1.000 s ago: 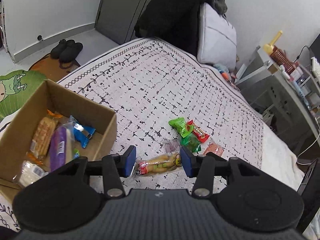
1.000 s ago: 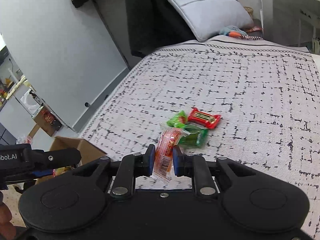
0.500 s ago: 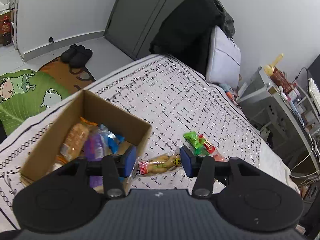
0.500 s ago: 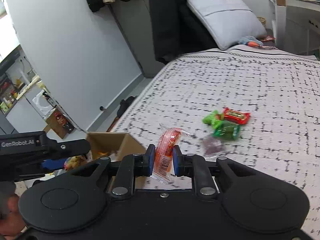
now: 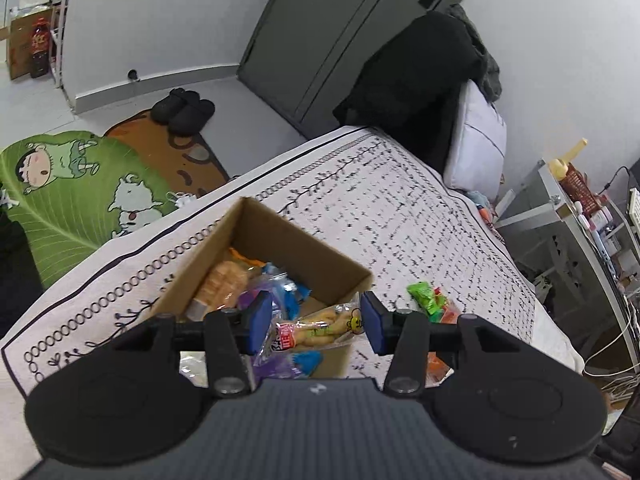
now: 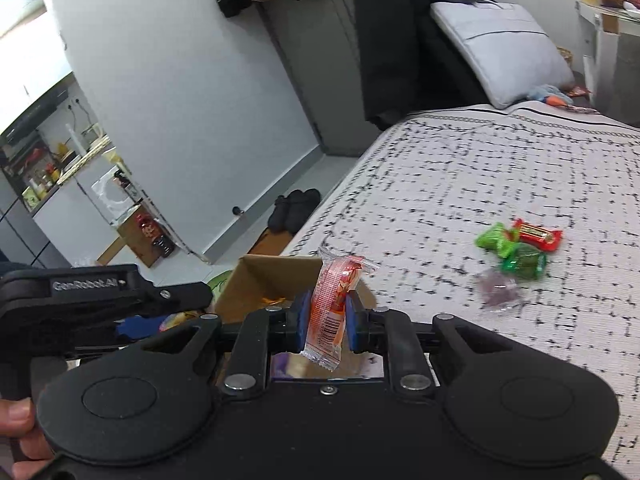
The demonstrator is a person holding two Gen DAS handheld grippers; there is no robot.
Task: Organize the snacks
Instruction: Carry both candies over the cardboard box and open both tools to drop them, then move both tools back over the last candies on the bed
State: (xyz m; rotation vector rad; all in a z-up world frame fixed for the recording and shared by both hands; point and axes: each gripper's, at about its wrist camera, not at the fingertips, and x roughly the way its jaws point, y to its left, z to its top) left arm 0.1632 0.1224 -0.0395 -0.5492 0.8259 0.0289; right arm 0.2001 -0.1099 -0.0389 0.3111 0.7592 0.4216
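In the left wrist view, a green cartoon mat (image 5: pixel 76 192) lies on the floor at far left, with dark slippers (image 5: pixel 184 110) beyond it. The bed (image 5: pixel 400 216), under a white cover with black marks, carries a cardboard box (image 5: pixel 256 240) near its left edge. The box is open and holds several snacks: a bread pack (image 5: pixel 222 282), a purple pack and blue wrappers. The left gripper (image 5: pixel 312 322) hangs over the box's near right corner. Its blue pads (image 5: pixel 259 318) pinch a long yellow snack bag (image 5: pixel 316 328) by its two ends, so the bag lies crosswise between them. To the right, a green wrapper (image 5: pixel 424 296) and a red one lie together on the cover. A pillow (image 5: pixel 476 140) leans at the head of the bed, and a desk (image 5: pixel 568 216) stands at far right.

In the right wrist view, a thumb (image 6: pixel 16 414) shows at the left edge, beside the body of the left gripper (image 6: pixel 100 296). The box (image 6: pixel 272 280) sits just ahead of the right gripper (image 6: pixel 326 320), whose jaws are clamped on an orange sachet (image 6: pixel 332 300). The sachet stands nearly upright, its barcode end hanging below the pads. Further right on the cover lie a green wrapper (image 6: pixel 492 238), a red bar (image 6: pixel 536 234), a darker green pack (image 6: pixel 524 264) and a clear purple-tinted packet (image 6: pixel 498 286), all close together and well apart from the box.
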